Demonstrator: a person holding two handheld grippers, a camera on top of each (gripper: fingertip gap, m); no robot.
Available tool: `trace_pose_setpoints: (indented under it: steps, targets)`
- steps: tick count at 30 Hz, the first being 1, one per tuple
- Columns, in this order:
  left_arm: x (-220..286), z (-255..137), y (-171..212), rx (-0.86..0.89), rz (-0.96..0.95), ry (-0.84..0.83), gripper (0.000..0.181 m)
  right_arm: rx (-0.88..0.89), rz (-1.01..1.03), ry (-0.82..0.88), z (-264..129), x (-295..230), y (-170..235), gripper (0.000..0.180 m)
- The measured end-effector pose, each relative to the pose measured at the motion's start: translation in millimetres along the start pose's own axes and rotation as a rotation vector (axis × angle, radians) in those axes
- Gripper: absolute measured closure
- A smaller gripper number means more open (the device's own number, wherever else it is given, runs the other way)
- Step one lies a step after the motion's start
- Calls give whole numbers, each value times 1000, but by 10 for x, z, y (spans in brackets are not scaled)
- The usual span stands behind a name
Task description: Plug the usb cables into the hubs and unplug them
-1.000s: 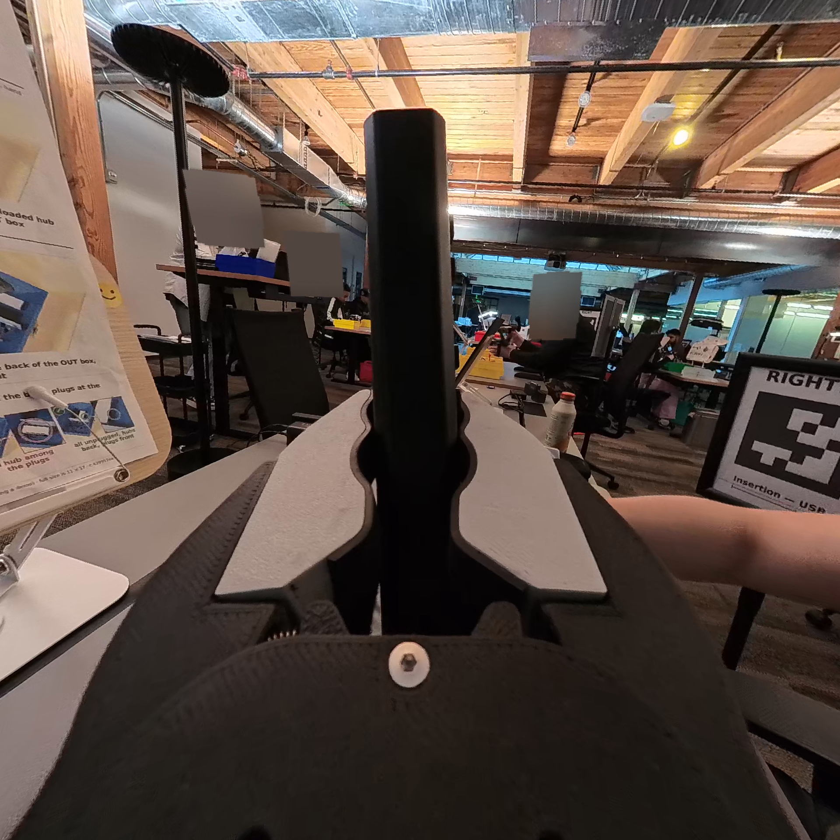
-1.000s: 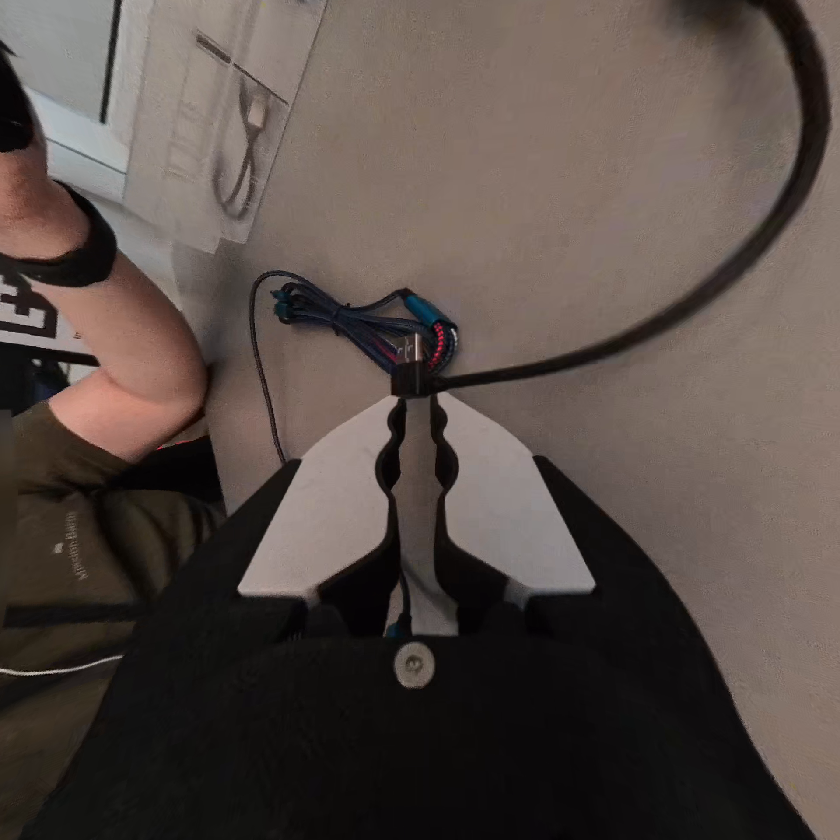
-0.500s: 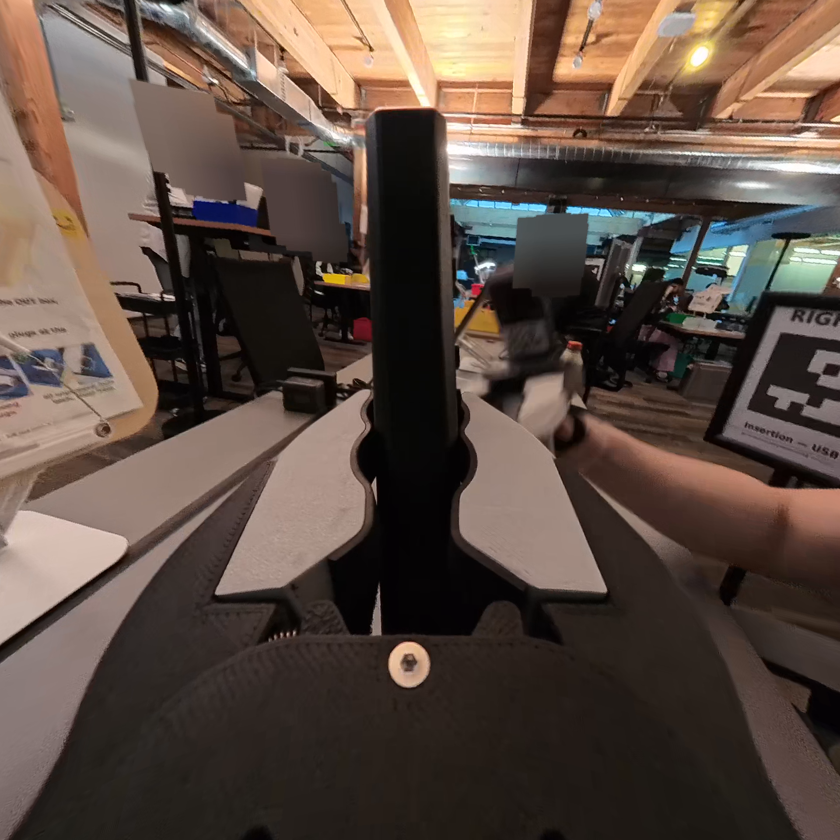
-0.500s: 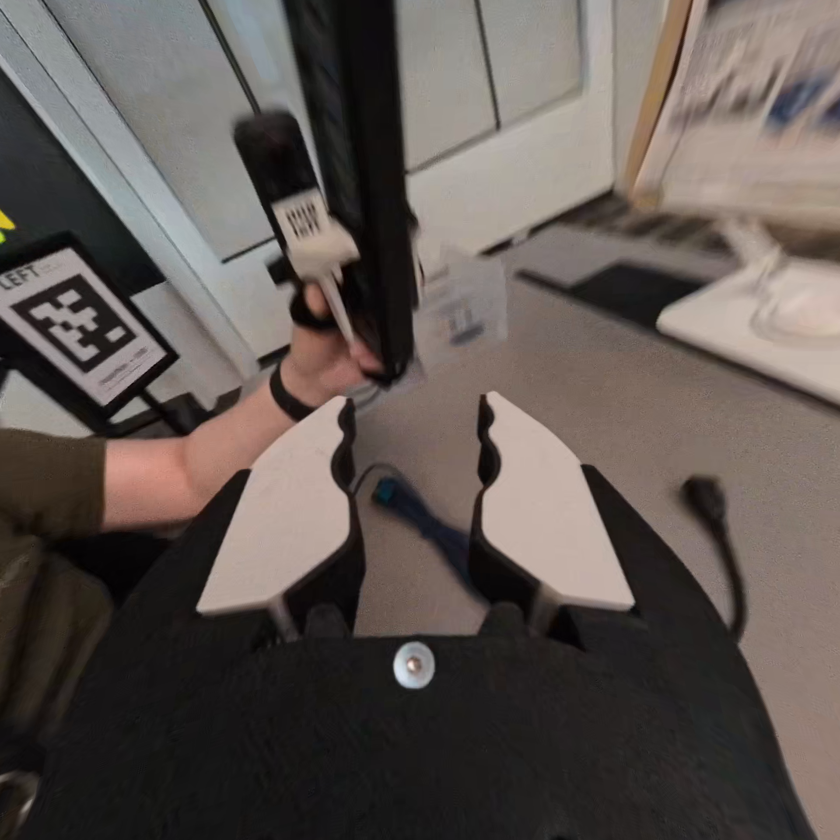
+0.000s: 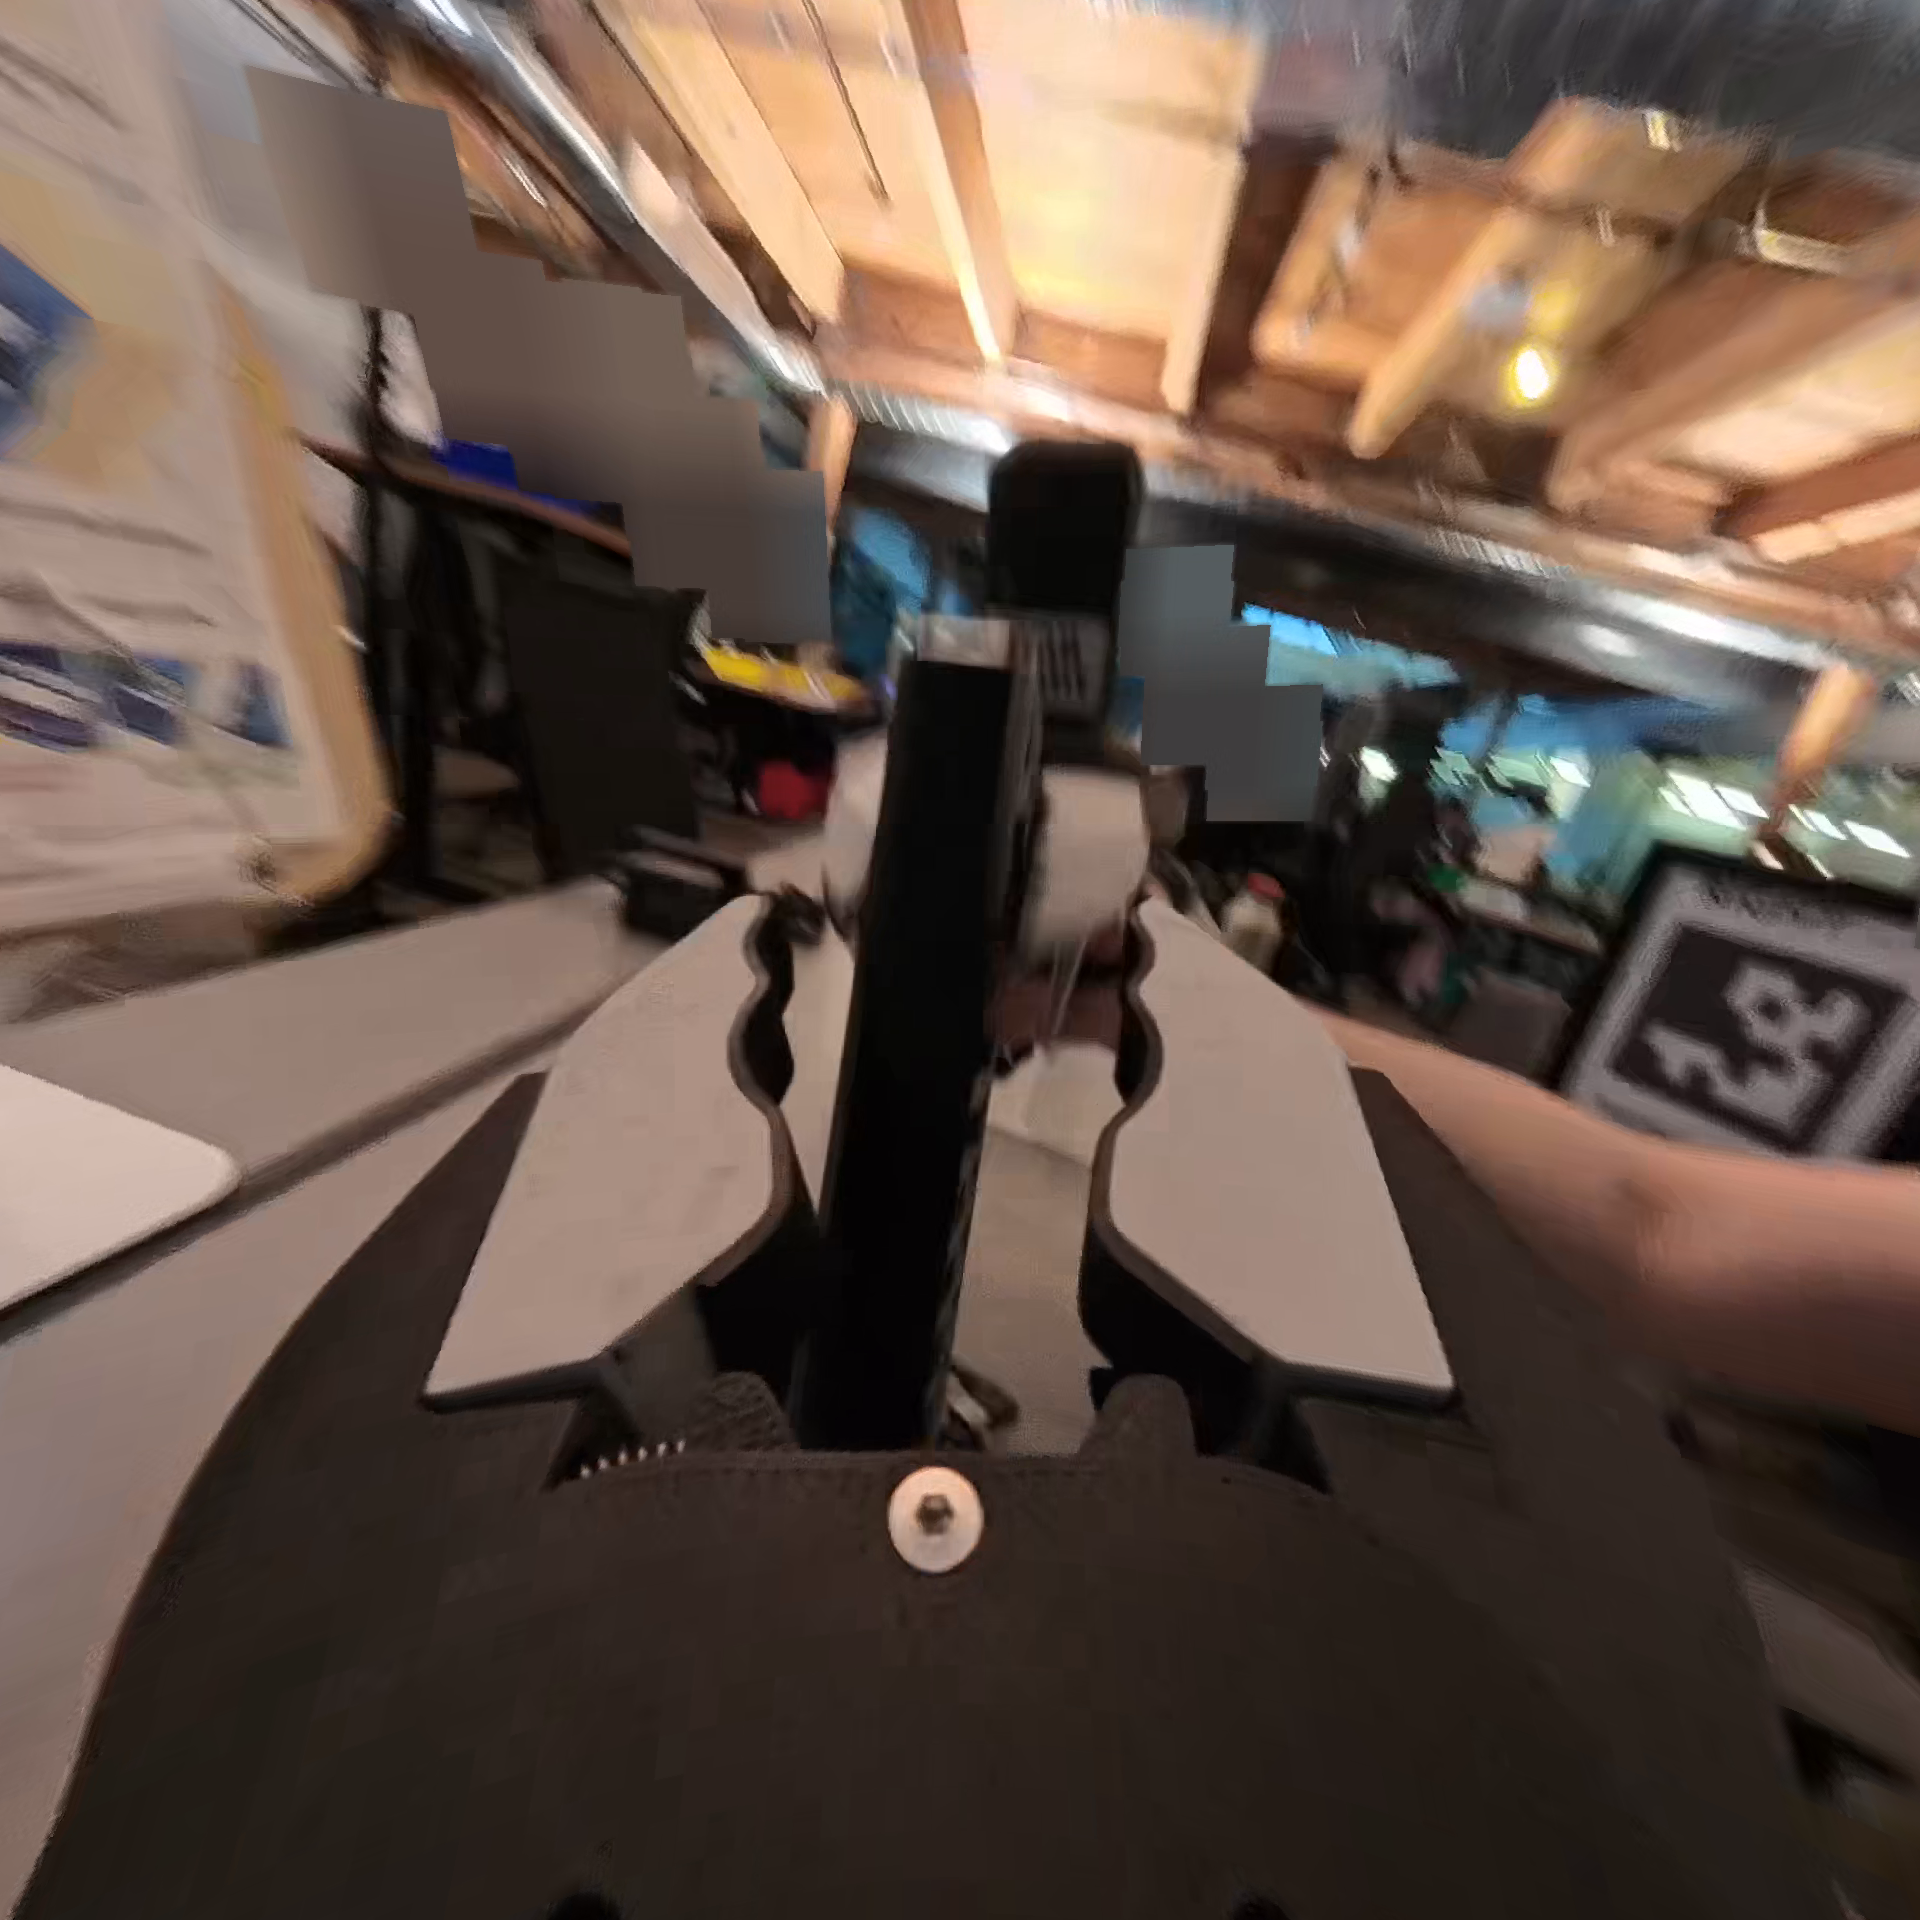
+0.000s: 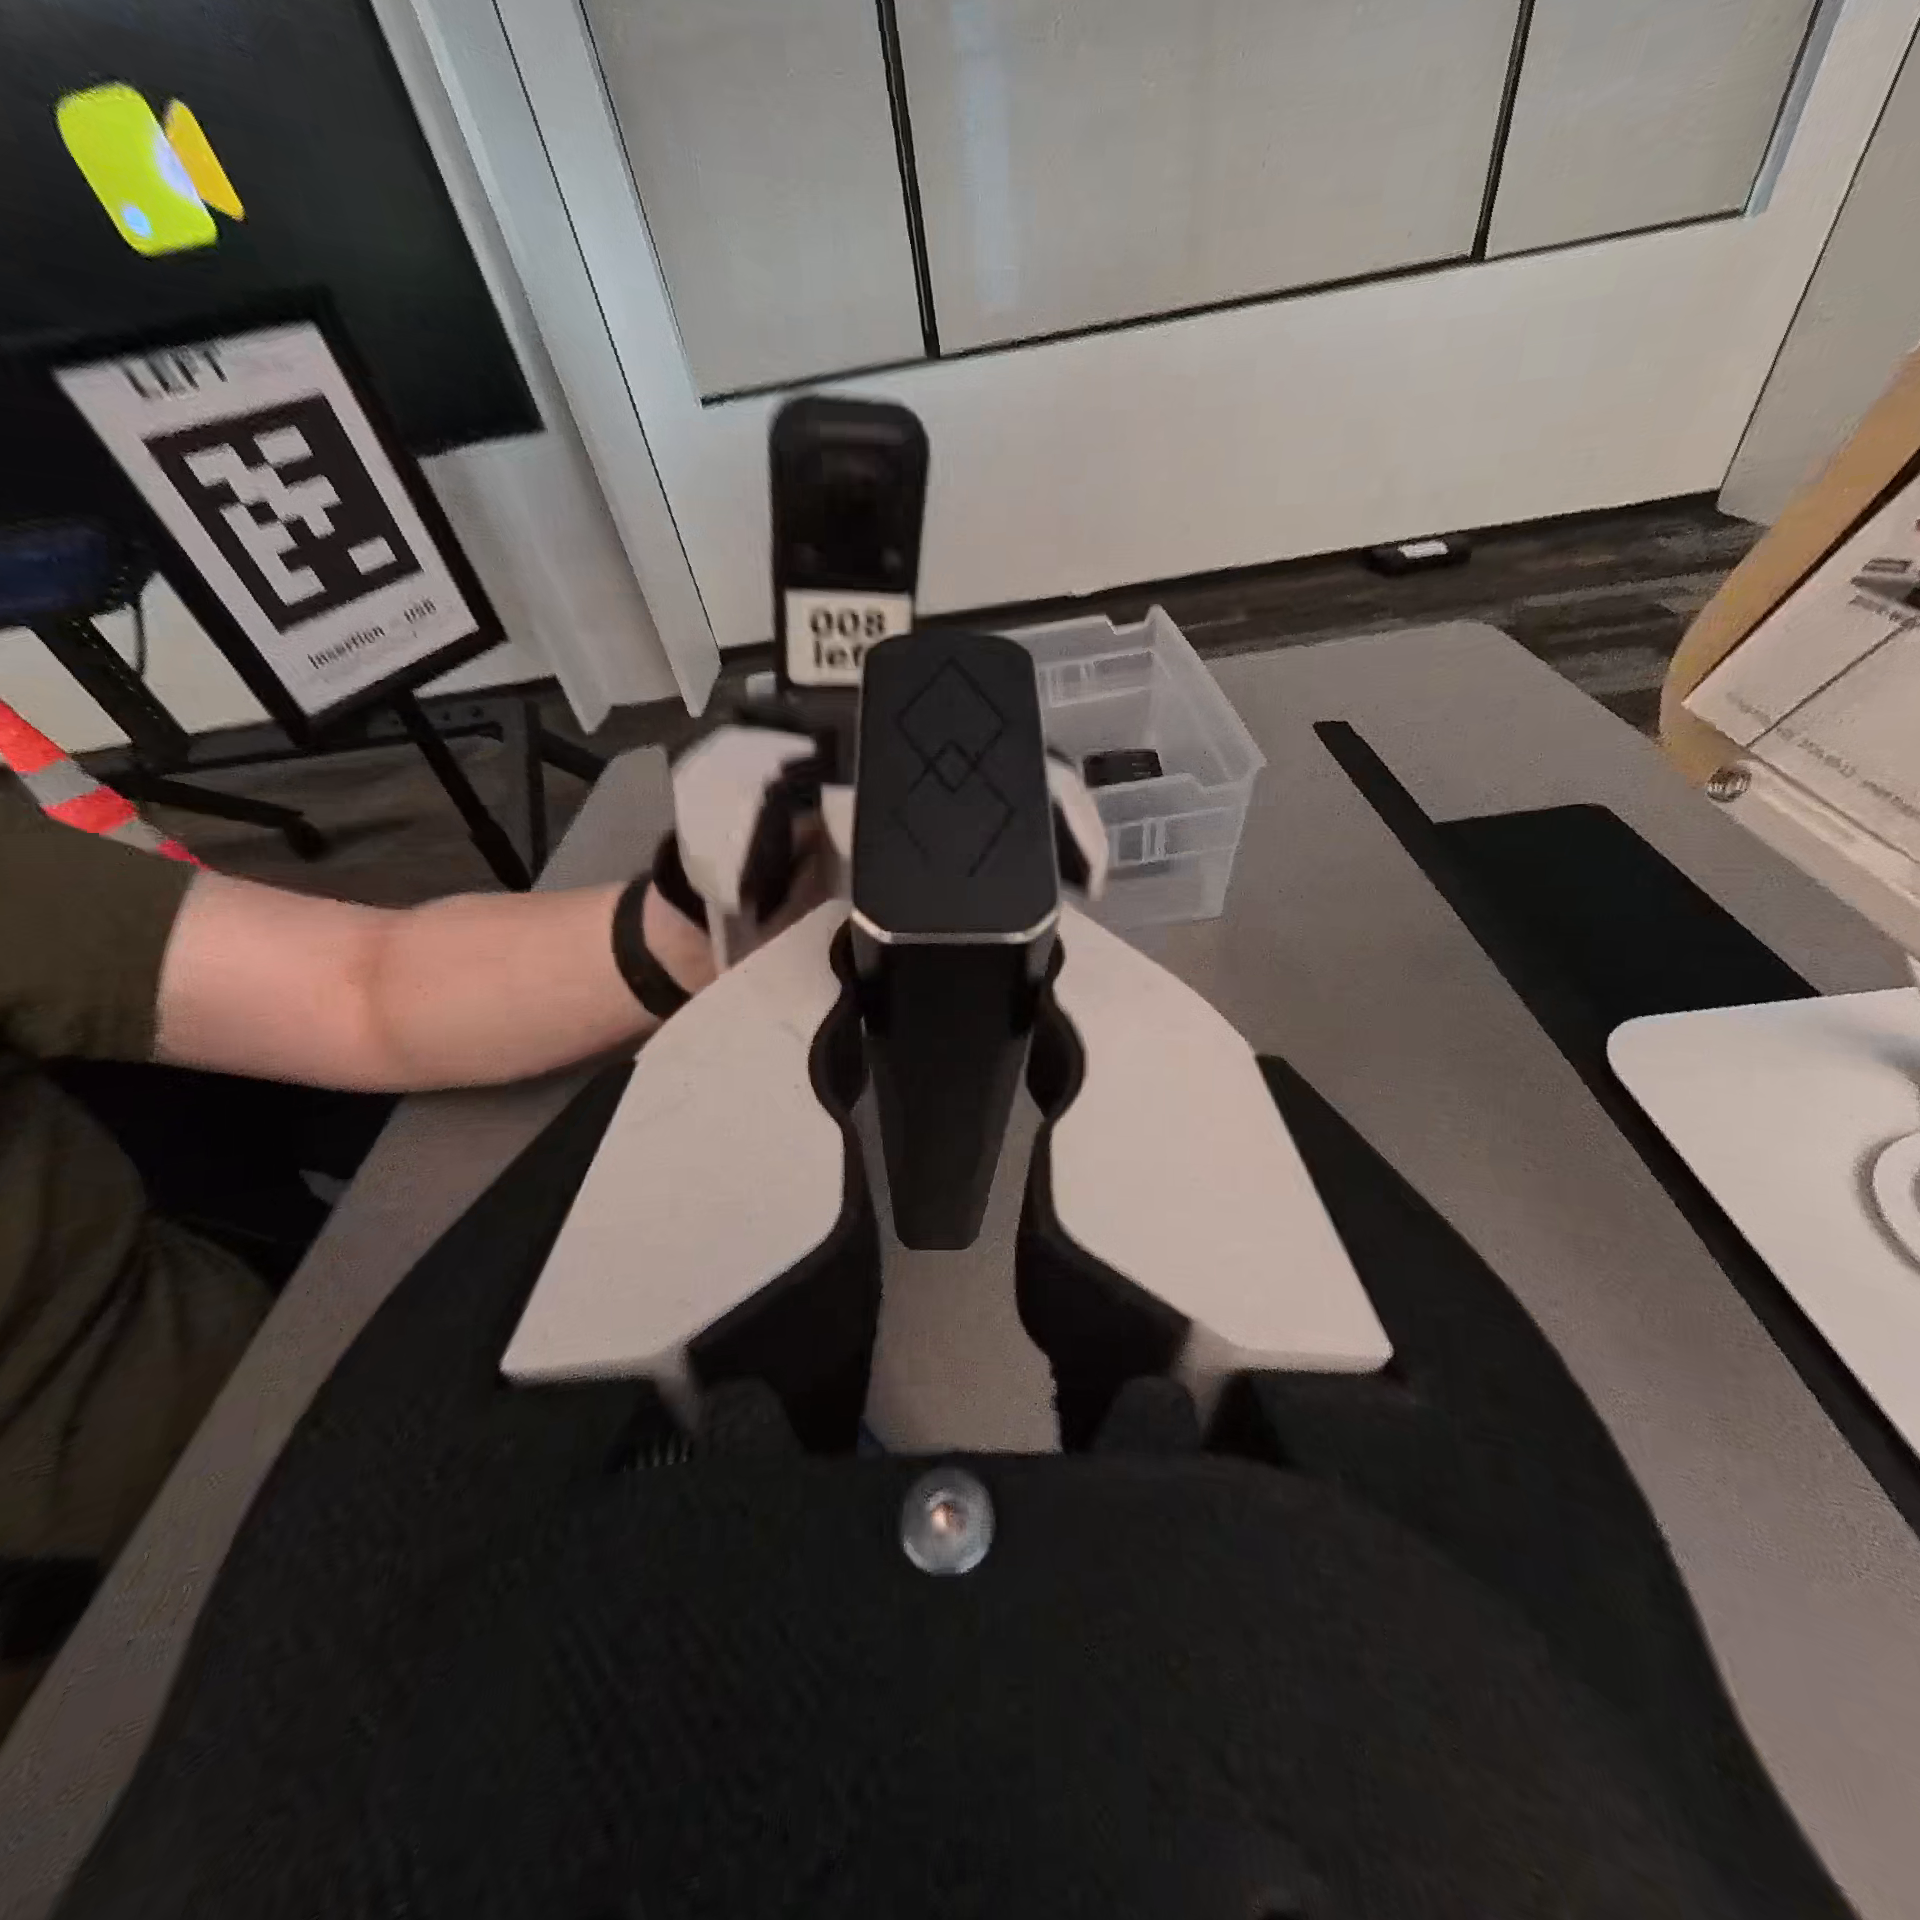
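Pinching one black hub (image 6: 948, 790), right claw (image 6: 945, 956); left claw (image 5: 951, 914) wide around it, seemingly not touching.

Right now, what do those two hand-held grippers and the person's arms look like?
Both the left gripper and right gripper have pale grey fingers with wavy inner edges on a black textured body with one silver screw. The person wears a dark olive sleeve and a black wristband.
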State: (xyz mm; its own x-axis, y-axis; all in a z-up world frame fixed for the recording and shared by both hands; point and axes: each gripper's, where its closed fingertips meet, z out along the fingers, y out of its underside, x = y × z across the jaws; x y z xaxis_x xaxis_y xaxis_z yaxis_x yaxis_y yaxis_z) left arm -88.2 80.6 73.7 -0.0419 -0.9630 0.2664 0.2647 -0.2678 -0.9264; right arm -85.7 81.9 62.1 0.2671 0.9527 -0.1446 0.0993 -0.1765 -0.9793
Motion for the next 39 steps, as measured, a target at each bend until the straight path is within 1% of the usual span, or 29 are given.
trace_pose_setpoints:
  steps: [1, 2, 4, 7, 11, 17, 21, 29, 30, 32, 36, 39]
  targets:
    - [-76, -92, -144, 44, 13, -67, 128, -55, -25, 13, 46, 62, 99, 152]
    - [-119, -174, -254, 58, 42, -121, 130, -117, -51, 21, 110, 117, 216, 152]
    - [-67, -276, -419, 41, 136, -164, 130, -220, -98, 15, 223, 176, 423, 152]
    - [191, -319, -636, 55, 220, -132, 133, -294, -170, -48, 367, 162, 603, 152]
    - [494, -308, -798, 100, 232, -52, 136, -337, -208, -134, 502, 138, 720, 152]
    - [621, -333, -872, 121, 189, 16, 138, -358, -197, -230, 618, 86, 868, 151]
    - [636, -380, -923, 139, 178, 27, 140, -321, -186, -266, 646, 72, 874, 152]
    - [672, -445, -993, 159, 186, 34, 139, -293, -201, -285, 620, 57, 885, 151]
    - [679, -449, -998, 159, 187, 35, 139, -294, -202, -282, 613, 58, 886, 150]
    - [684, -456, -1007, 160, 188, 33, 139, -305, -198, -248, 602, 96, 897, 139]
    - [694, -463, -1017, 160, 194, 33, 138, -264, -231, -149, 497, 148, 824, 135]
    - [687, -450, -999, 153, 193, 30, 139, -270, -247, -131, 417, 84, 817, 130]
